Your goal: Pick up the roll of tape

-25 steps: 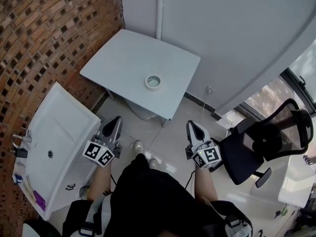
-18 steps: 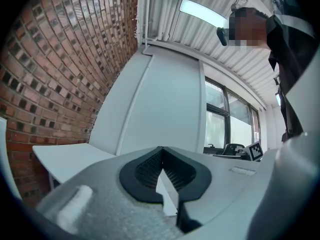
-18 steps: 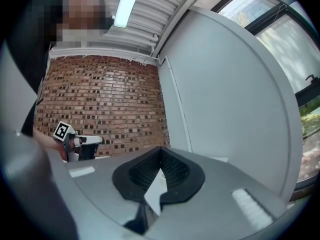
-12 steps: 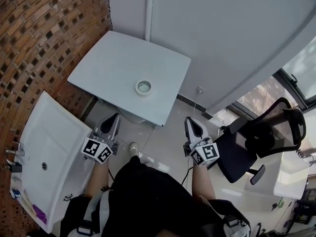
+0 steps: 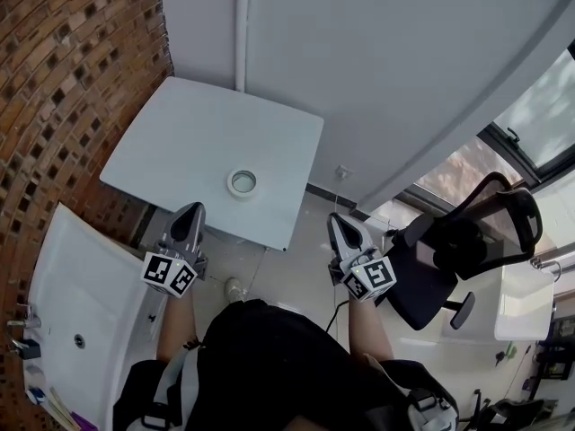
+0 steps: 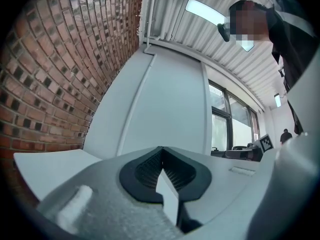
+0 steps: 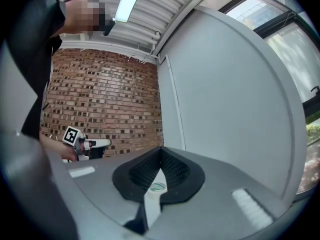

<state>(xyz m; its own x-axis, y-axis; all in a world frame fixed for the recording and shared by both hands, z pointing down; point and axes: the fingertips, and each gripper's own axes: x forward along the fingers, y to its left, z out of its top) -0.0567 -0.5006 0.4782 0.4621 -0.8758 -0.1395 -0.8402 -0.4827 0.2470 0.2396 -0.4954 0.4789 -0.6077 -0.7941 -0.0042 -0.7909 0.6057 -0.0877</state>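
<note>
White desk (image 5: pixel 171 142) in the head view stands in the corner between a brick wall (image 5: pixel 63 70) and a pale panelled wall. The roll of tape (image 5: pixel 242 183) lies flat on the desk, near its front edge. Left hand-held gripper (image 5: pixel 190 210) is held just before that edge, its tips pointing at the desk; the roll sits beyond the tips and a little to their right, apart from them. Right hand-held gripper (image 5: pixel 334 219) is over the floor, off the desk's right side, with the roll ahead and to its left, well apart. A sink (image 5: pixel 81 312) is at lower left, a black office chair (image 5: pixel 467 250) at right.

Left gripper view: left hand-held gripper (image 6: pixel 161 152) has its jaws together, nothing between them. A strip of desk (image 6: pixel 45 164) shows at left. The roll is not visible here.

Right gripper view: right hand-held gripper (image 7: pixel 161 150) has its jaws together at the tips. The roll of tape (image 7: pixel 157 186) shows through the slit beneath them, on the desk beyond, not gripped. The left hand-held gripper (image 7: pixel 102 143) shows against the brick wall (image 7: pixel 110 99).
</note>
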